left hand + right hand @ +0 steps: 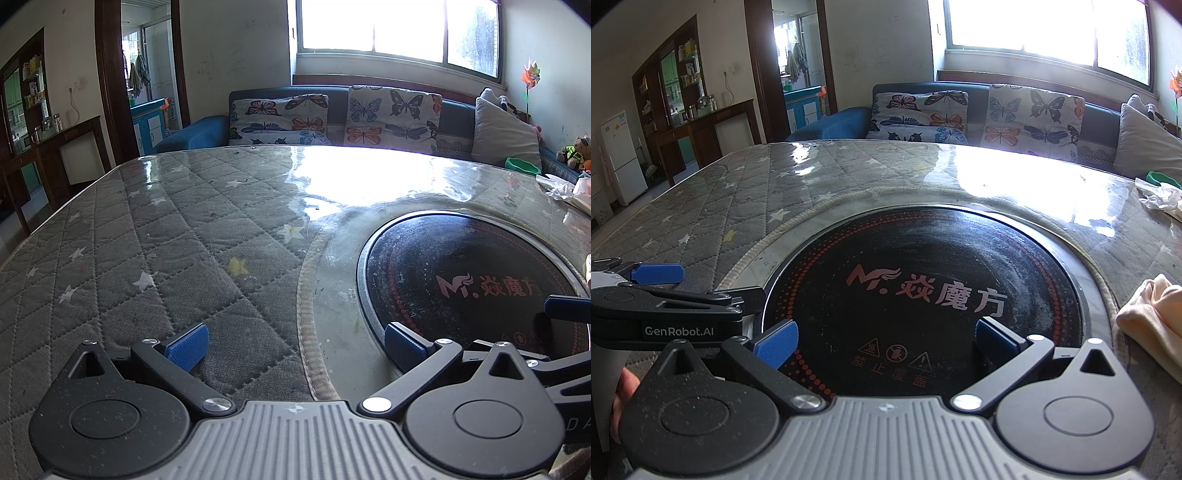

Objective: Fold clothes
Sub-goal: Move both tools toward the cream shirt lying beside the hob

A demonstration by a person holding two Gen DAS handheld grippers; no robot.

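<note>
A pale cream garment (1152, 314) lies bunched at the table's right edge, to the right of my right gripper and apart from it. My right gripper (886, 343) is open with nothing between its fingers, hovering over a black round cooktop (923, 295) set into the table. My left gripper (295, 345) is open too and holds nothing; it sits over the grey quilted table cover (147, 258), left of the cooktop (461, 280). In the right wrist view one blue pad (657, 274) of the left gripper shows at the left edge, side by side with the right one.
Clear plastic sheeting covers the quilted table. Crumpled white items (1156, 192) and a green bowl (522, 164) sit at the far right. A blue sofa with butterfly cushions (332, 118) stands behind the table. A dark wooden sideboard (55, 147) is at the left. A hand (626, 387) shows at the lower left.
</note>
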